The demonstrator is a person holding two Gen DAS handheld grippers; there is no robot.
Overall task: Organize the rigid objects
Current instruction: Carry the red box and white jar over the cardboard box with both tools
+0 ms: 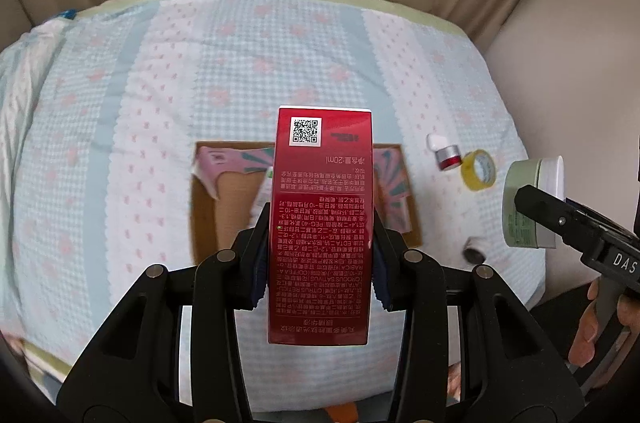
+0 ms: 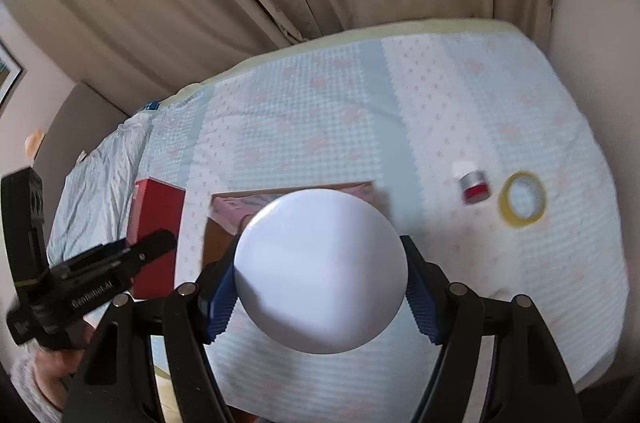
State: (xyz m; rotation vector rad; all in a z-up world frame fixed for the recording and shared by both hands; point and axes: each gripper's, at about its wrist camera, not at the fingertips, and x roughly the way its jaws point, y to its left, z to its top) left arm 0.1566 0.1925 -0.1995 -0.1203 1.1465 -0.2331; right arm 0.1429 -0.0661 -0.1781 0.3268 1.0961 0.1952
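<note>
My left gripper (image 1: 320, 259) is shut on a tall red carton (image 1: 322, 223) with a QR code and holds it above an open cardboard box (image 1: 204, 219) on the bed. The carton also shows in the right wrist view (image 2: 158, 223), held by the left gripper (image 2: 132, 255). My right gripper (image 2: 320, 287) is shut on a round jar with a white lid (image 2: 320, 277), above the same box (image 2: 218, 239). The jar, pale green with a white lid (image 1: 532, 201), shows at the right of the left wrist view, with the right gripper (image 1: 560, 219) on it.
The box holds pink packets (image 1: 216, 167). A small red and silver jar (image 1: 450, 157) with a white piece beside it and a yellow tape roll (image 1: 479, 170) lie on the checked bedspread to the right. A small dark object (image 1: 474, 253) lies near the bed's right edge. Curtains hang behind.
</note>
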